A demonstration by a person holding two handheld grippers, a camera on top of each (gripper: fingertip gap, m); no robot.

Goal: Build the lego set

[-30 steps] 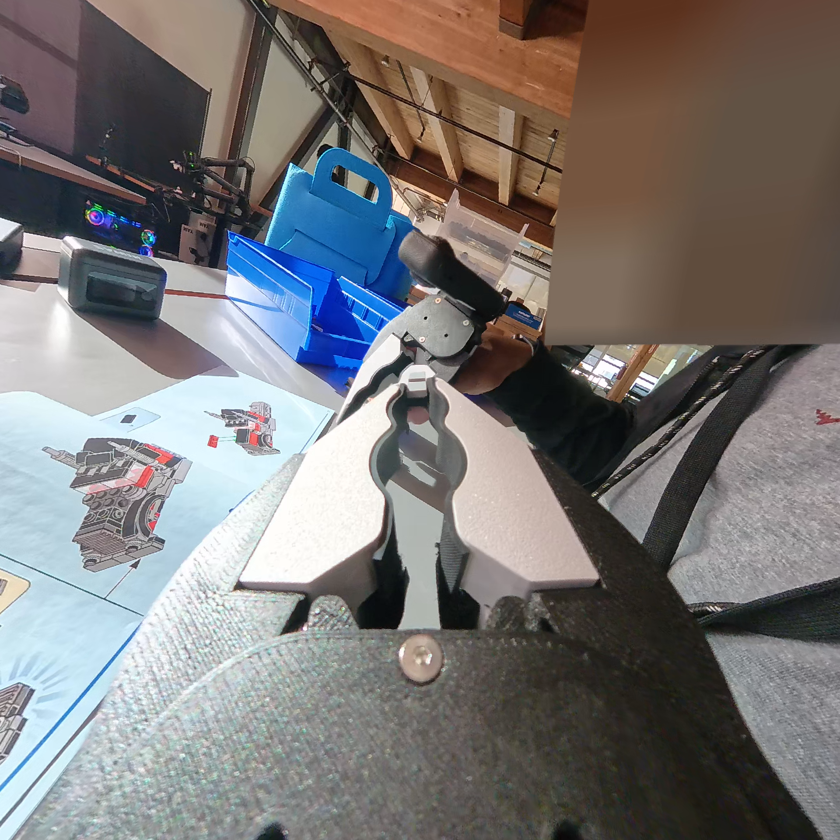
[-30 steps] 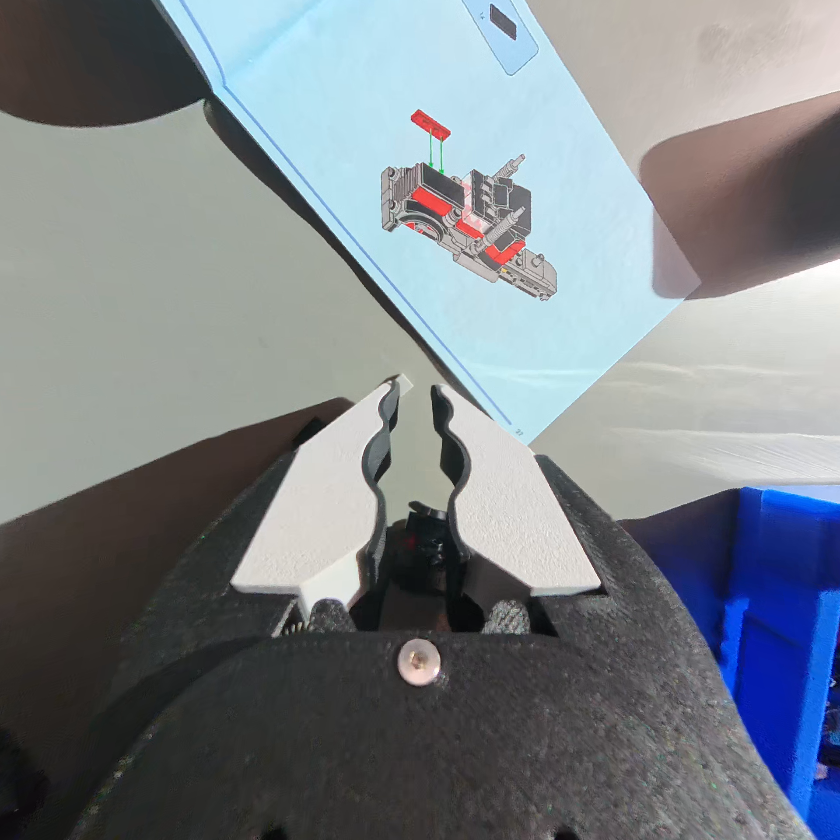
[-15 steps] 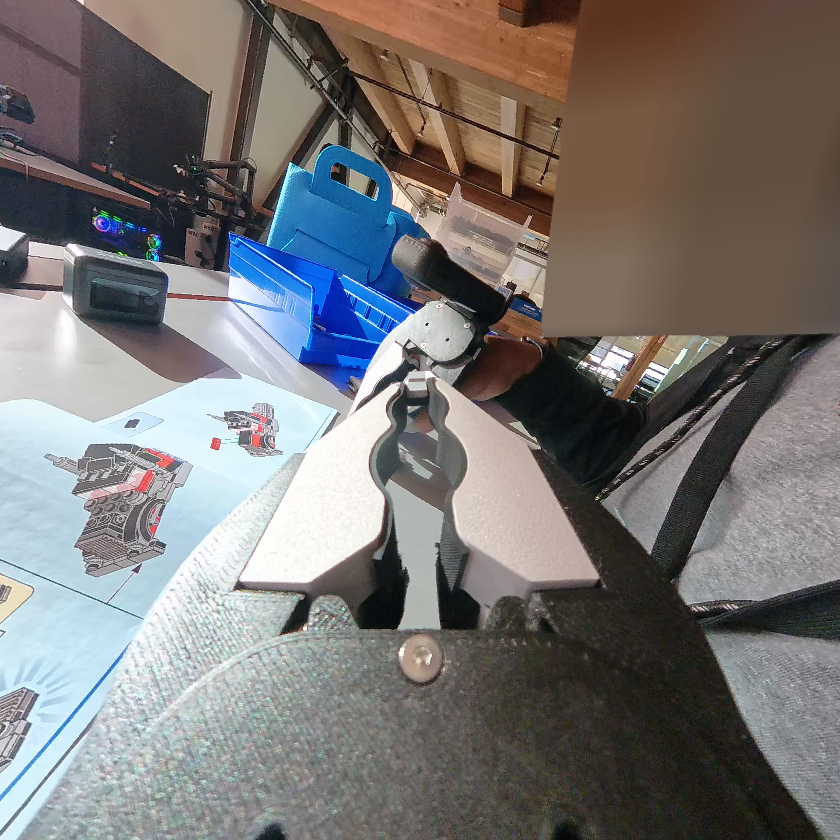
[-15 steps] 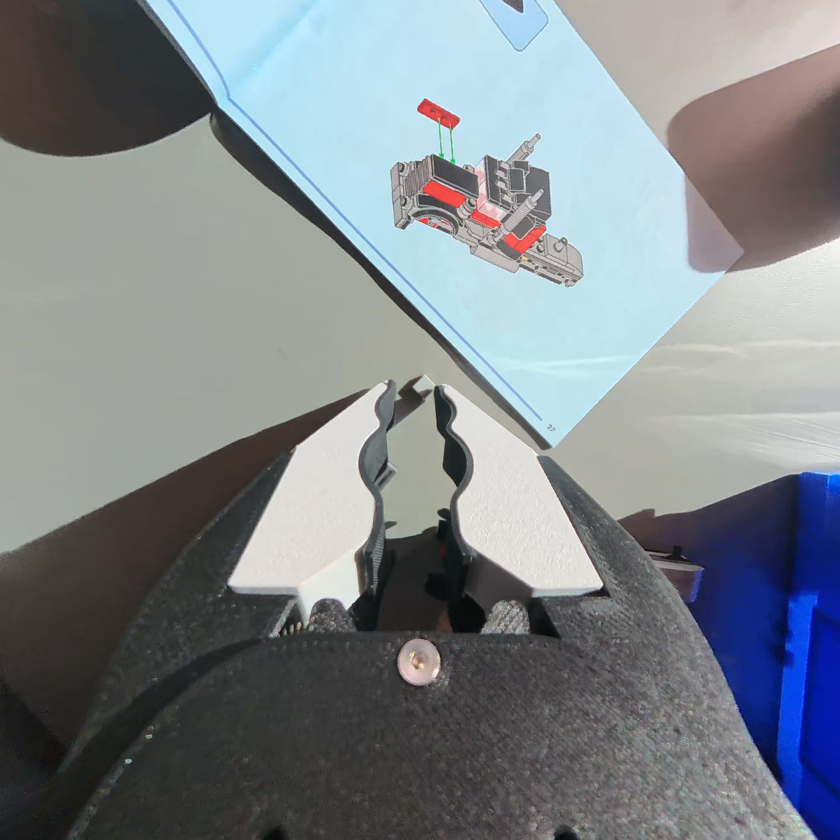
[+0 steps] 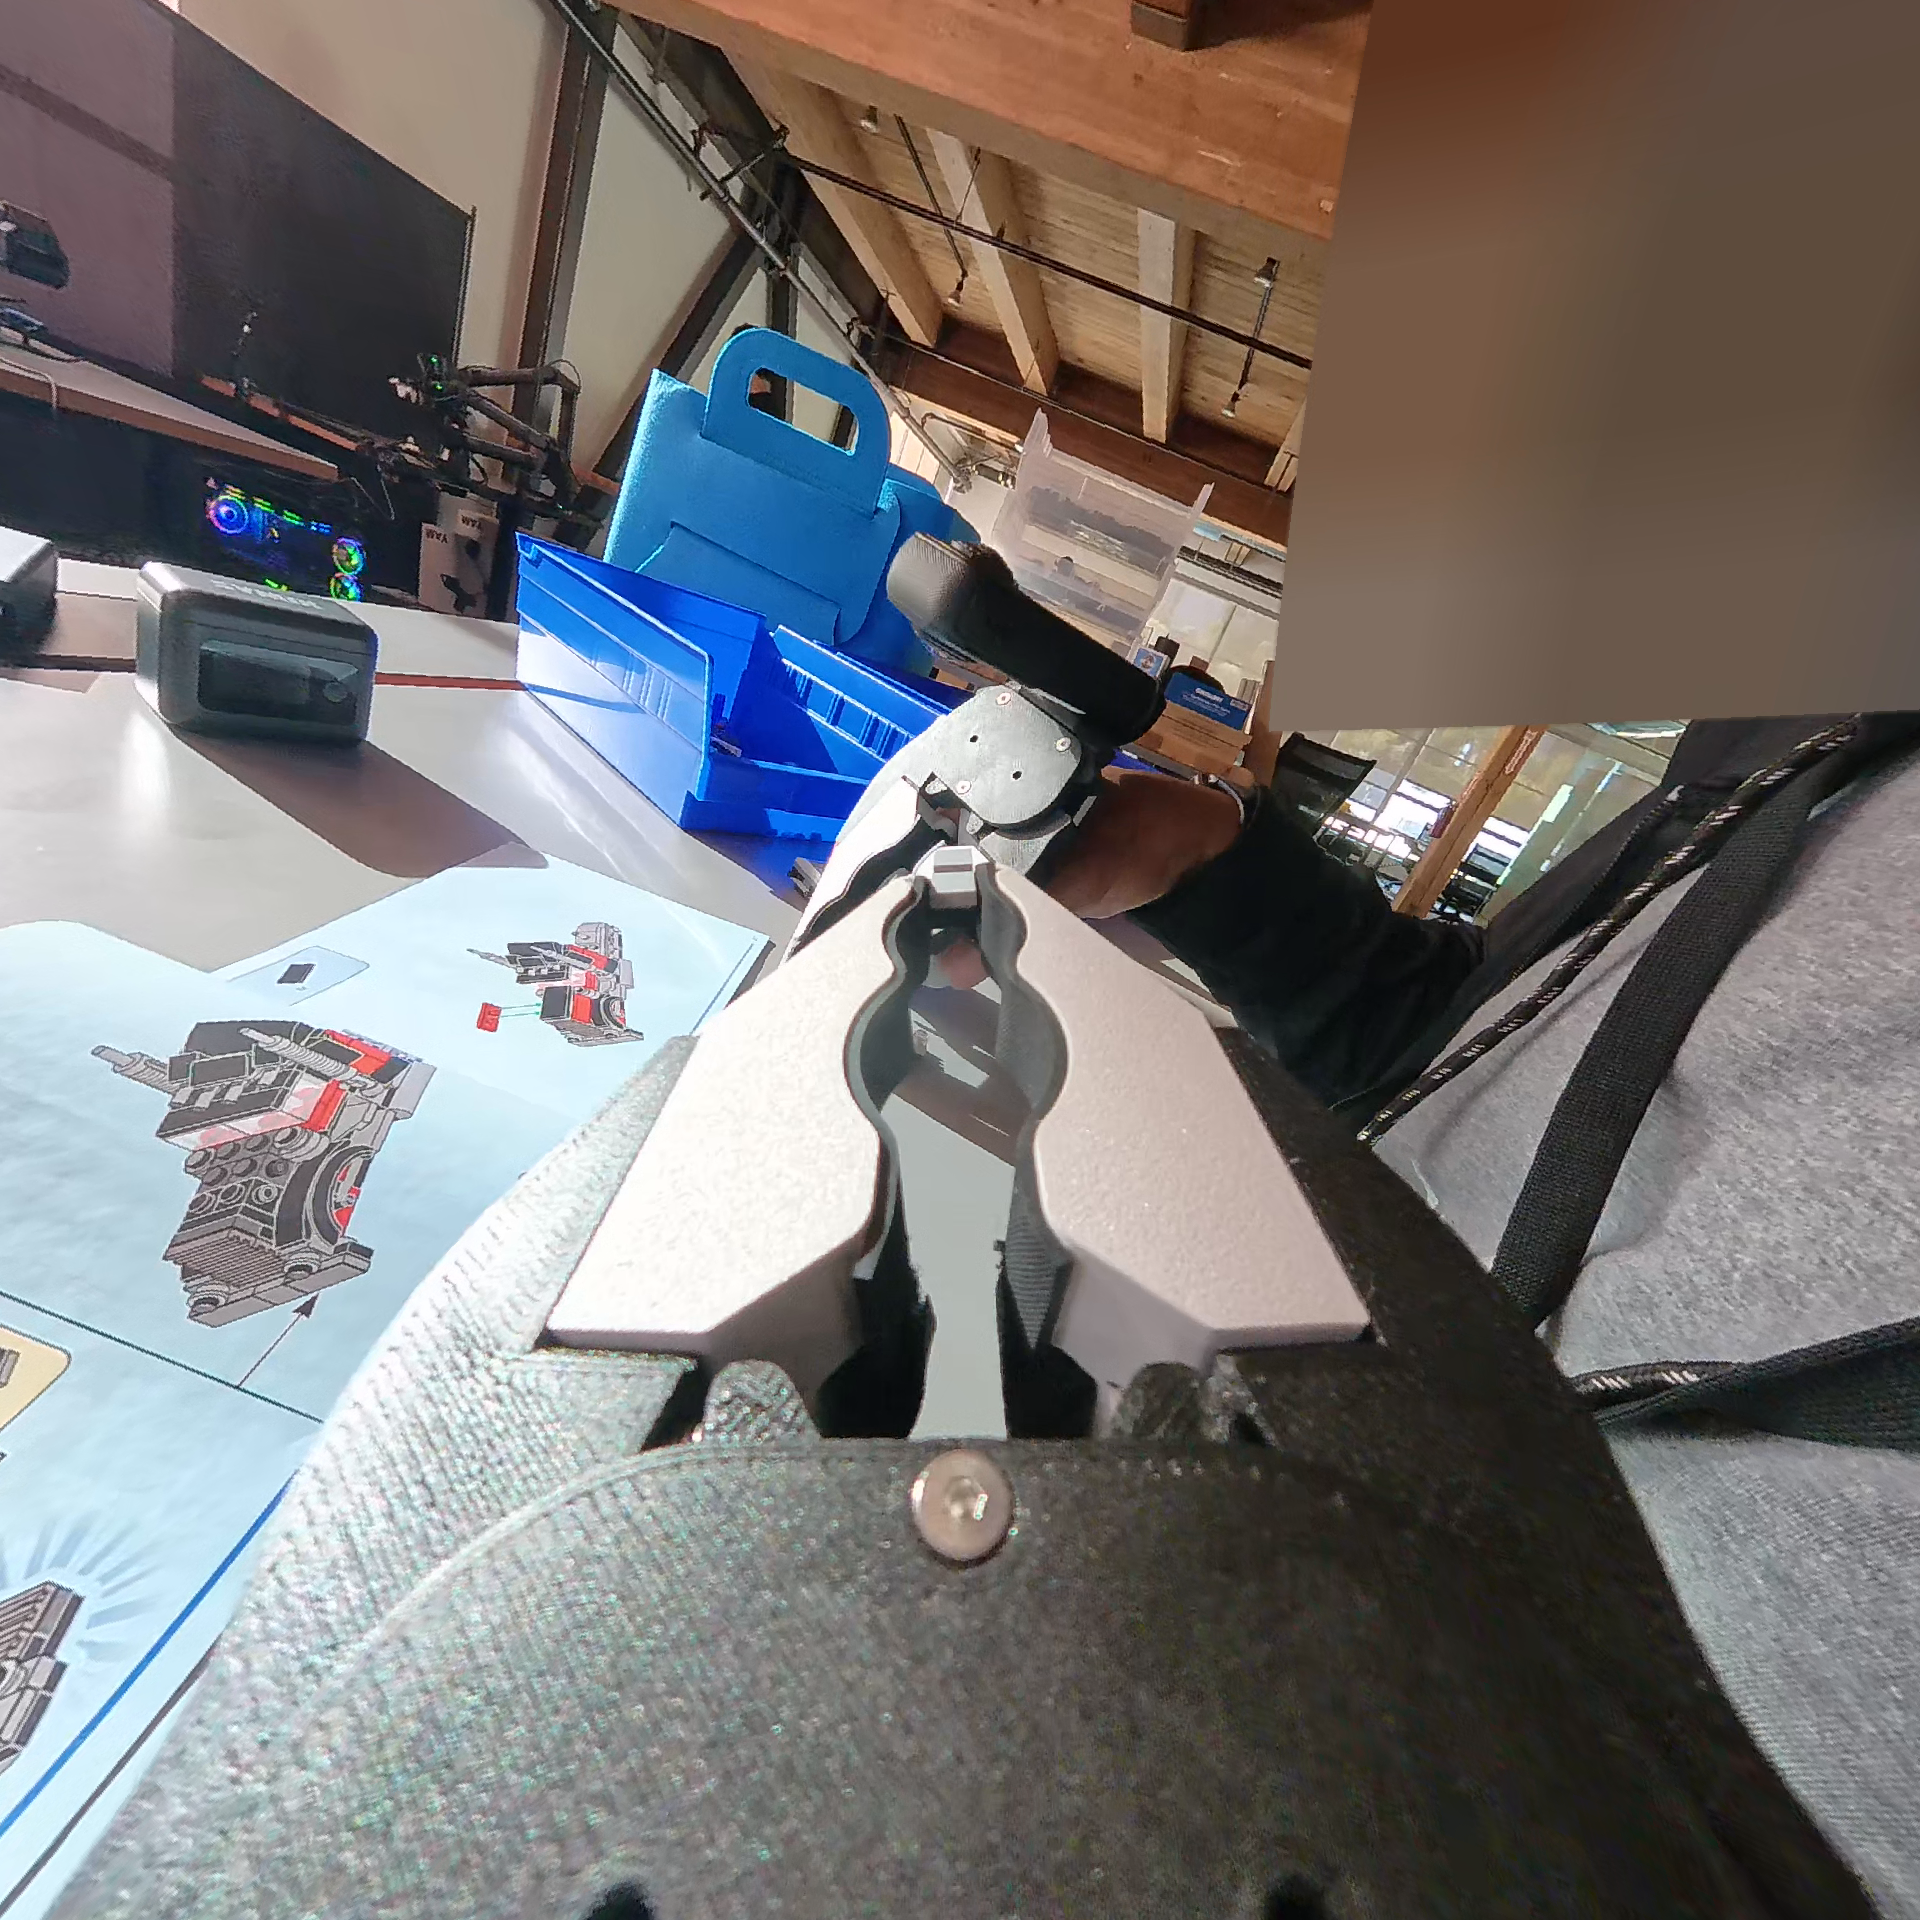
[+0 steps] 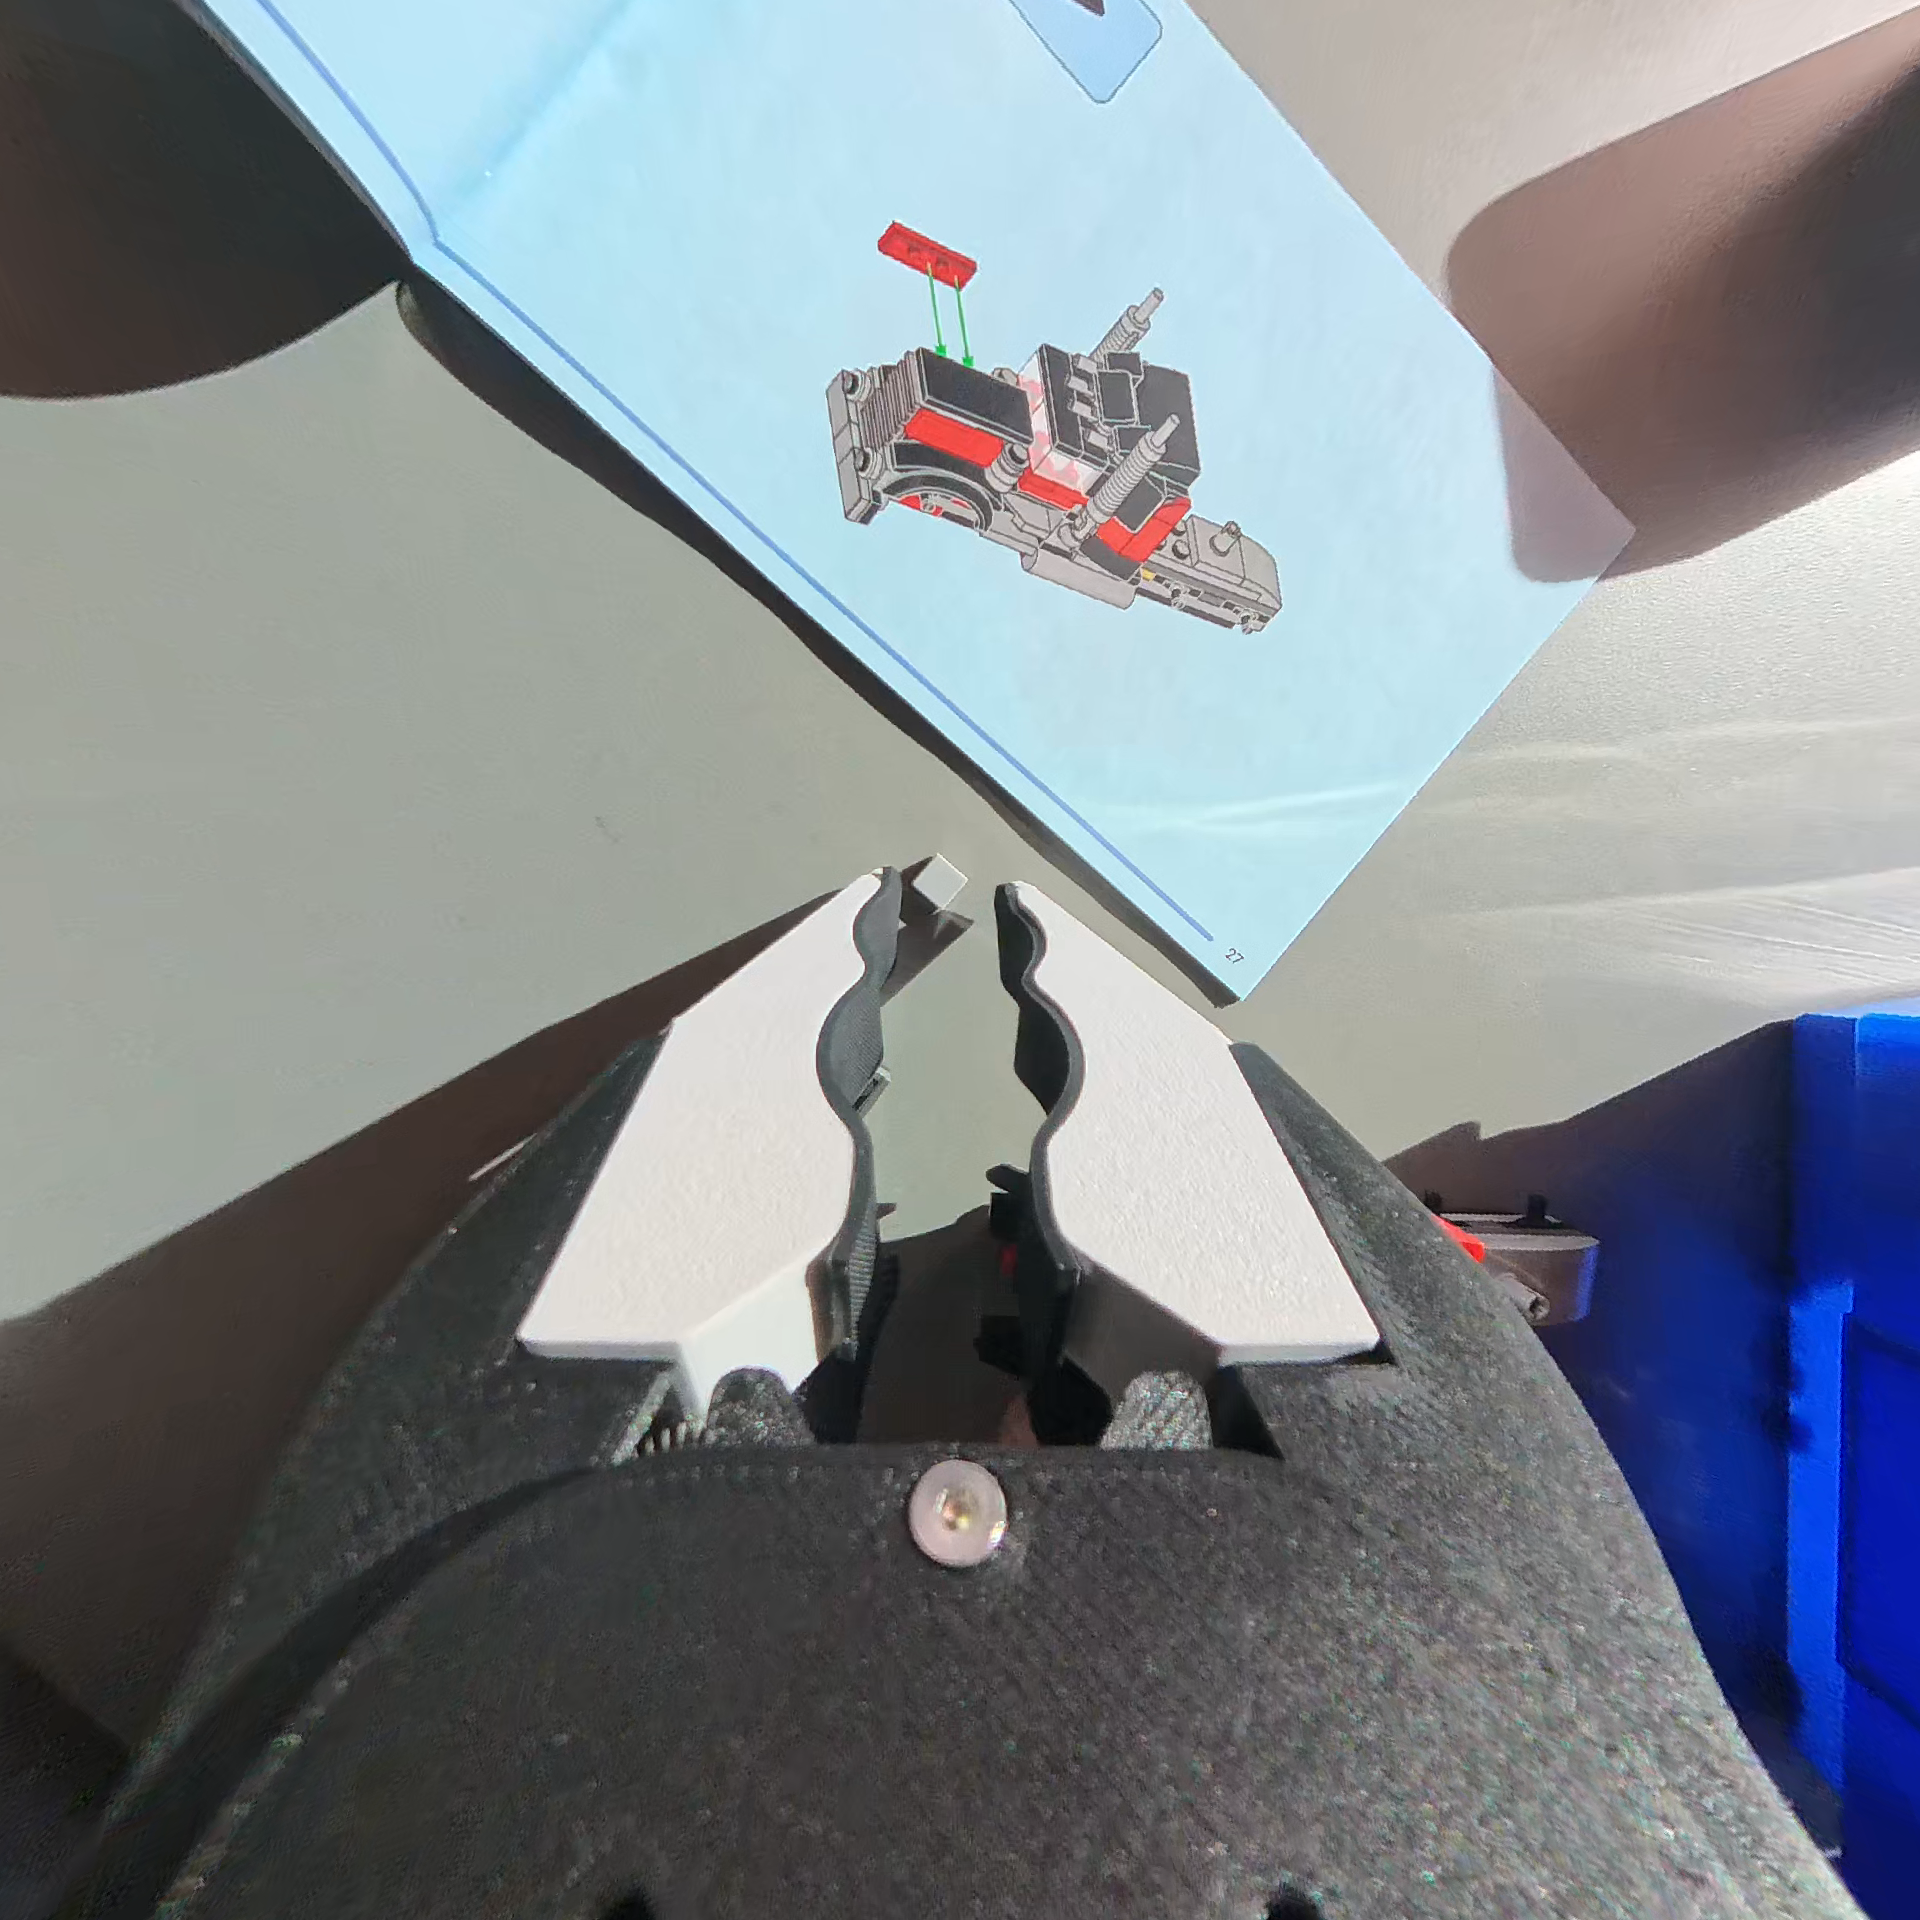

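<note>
In the left wrist view my left gripper (image 5: 954,883) is shut, pinching a small light grey lego piece (image 5: 954,868) at its tips above the table. My right gripper (image 5: 997,769), held by a hand, is just beyond it. In the right wrist view my right gripper (image 6: 940,902) points down at the table with its jaws slightly apart. A small light grey piece (image 6: 942,881) shows just past its left fingertip. Black and red lego parts (image 6: 1006,1252) show deep in the gap between the fingers; whether they are gripped is unclear. The open instruction booklet (image 6: 935,436) lies ahead.
A blue bin (image 5: 665,675) and a blue felt bag (image 5: 758,499) stand at the back of the grey table (image 5: 208,831), with a dark grey box (image 5: 255,660) to the left. The bin's wall (image 6: 1849,1351) is right of my right gripper, with a red and grey lego part (image 6: 1507,1247) beside it. Left tips to right tips: about 20 cm.
The right gripper's jaws have opened a little and it has shifted, so the booklet sits lower and nearer in its view. The left gripper stays shut on the grey piece, almost still.
</note>
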